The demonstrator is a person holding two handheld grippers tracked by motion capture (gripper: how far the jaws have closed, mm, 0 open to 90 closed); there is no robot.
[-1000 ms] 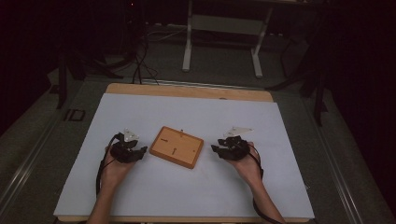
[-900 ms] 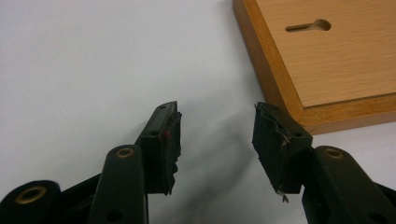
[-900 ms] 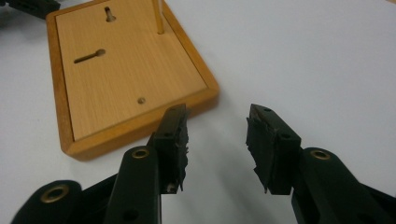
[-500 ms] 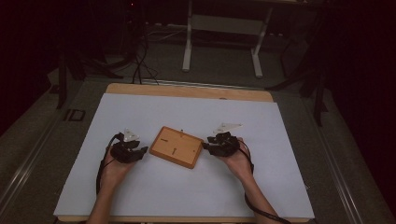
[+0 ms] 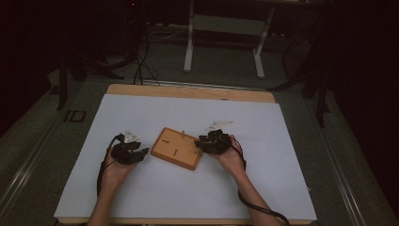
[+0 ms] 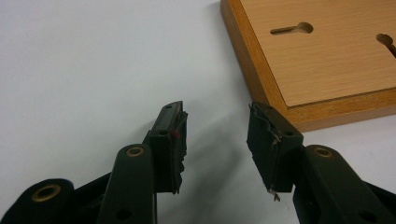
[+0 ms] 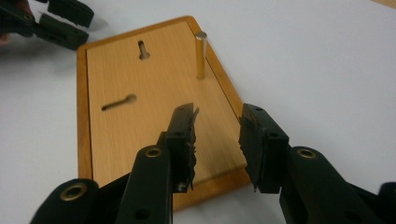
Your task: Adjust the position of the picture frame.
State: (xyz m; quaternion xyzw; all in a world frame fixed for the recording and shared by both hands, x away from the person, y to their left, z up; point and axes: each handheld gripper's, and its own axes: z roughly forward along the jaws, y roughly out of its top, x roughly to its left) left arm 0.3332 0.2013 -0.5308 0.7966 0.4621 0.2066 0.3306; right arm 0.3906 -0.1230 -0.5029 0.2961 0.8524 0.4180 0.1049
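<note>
Your right gripper has jaws parted with nothing between the pads; they have just been closing, and the gap is now fairly narrow. In the right gripper view the jaws hang over the near end of the wooden board, one jaw above its face and the other at its right-hand corner, and you can't tell from here whether either pad touches the wood. In the high view this gripper sits at the board's right edge.

Your left gripper also has its jaws apart and empty, the gap moderate; they closed a little and have since held. In the left gripper view the pads sit over bare white surface, the right-hand one just beside the board's corner, apparently not on it. In the high view that gripper lies just off the board's left corner.

The board lies flat, turned at a slant, near the middle of the white sheet that covers the bench, between your two hands. Its face shows two keyhole slots, and a short metal peg stands upright near its far edge.
</note>
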